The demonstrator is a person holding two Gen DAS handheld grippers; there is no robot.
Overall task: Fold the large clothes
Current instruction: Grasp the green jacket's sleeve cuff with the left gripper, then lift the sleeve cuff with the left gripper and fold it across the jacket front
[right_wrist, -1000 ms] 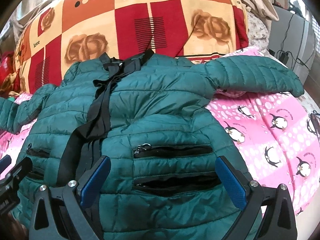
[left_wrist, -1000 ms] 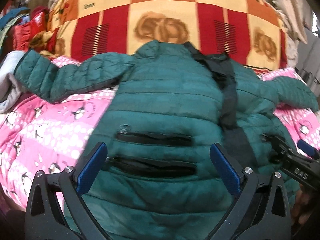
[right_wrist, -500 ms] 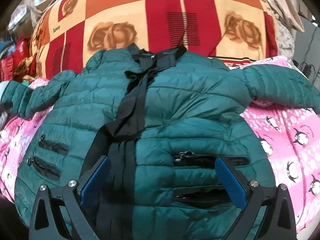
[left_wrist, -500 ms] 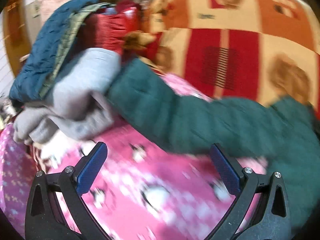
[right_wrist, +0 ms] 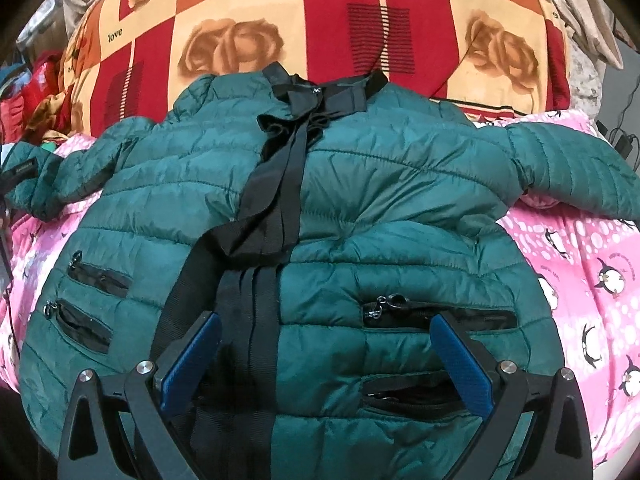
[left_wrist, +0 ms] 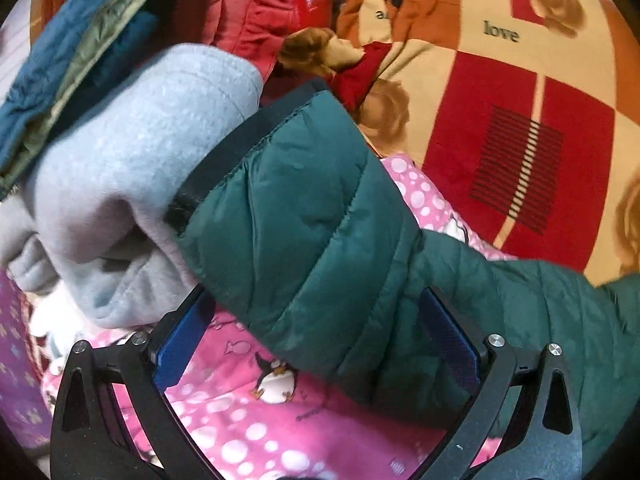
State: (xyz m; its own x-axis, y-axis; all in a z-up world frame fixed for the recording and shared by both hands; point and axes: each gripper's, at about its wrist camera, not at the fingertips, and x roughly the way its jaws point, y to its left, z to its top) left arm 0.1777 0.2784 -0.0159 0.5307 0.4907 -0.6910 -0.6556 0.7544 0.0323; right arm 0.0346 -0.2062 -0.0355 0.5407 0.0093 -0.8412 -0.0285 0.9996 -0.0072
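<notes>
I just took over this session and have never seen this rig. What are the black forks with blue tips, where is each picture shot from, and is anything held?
Each black fork is a hand-held gripper carried by a person, with a fisheye camera looking out along its two blue-padded fingers. The left view shows the left hand-held gripper open around the sleeve of the green puffer jacket, beside a grey fleece garment. The right view shows the right hand-held gripper open over the jacket's lower front. The jacket lies spread on a pink penguin-print cover, with a red and orange quilt behind. Nothing is gripped.
</notes>
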